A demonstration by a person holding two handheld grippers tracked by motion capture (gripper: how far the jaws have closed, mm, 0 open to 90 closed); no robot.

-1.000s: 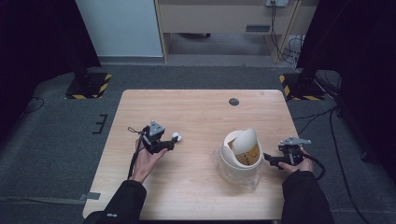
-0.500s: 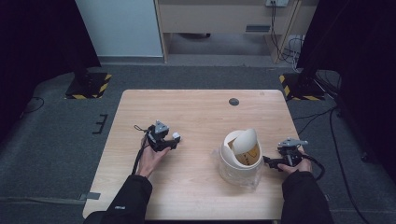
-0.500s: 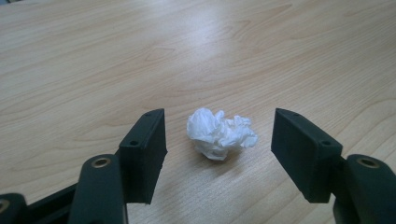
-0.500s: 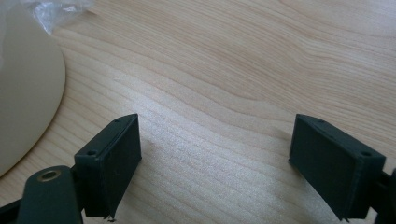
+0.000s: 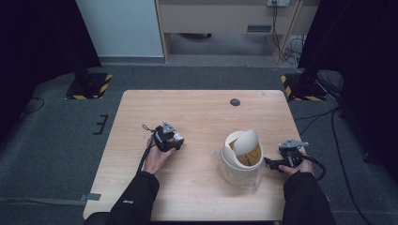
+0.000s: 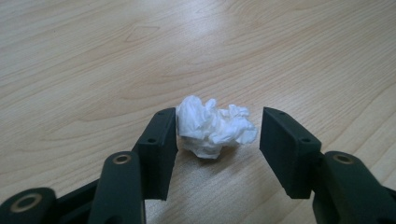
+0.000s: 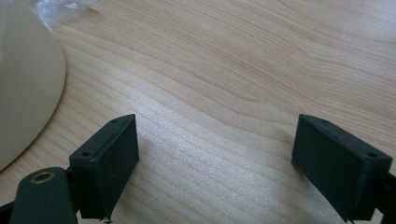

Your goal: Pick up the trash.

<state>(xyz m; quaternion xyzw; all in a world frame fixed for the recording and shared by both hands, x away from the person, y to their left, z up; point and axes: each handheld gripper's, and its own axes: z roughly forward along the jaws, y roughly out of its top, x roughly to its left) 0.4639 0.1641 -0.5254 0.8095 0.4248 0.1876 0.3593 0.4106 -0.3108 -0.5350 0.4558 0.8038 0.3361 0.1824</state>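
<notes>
A crumpled white tissue lies on the wooden table. My left gripper is low over it with the tissue between its jaws, which have just been closing; one pad touches the paper and the other stands a little clear, so the gripper is open. In the high view the left gripper is left of centre. A cream bin with a tilted swing lid and a clear liner stands at the right. Just right of the bin, my right gripper is open and empty, its jaws having just been opening.
A small dark round disc sits near the table's far edge. The bin's cream wall and a bit of its clear liner lie close to the right gripper. Yellow-and-black stand bases rest on the floor beyond the table.
My left gripper has moved to the right and down toward the table, and its jaws have narrowed. The right hand has kept its place by the bin.
</notes>
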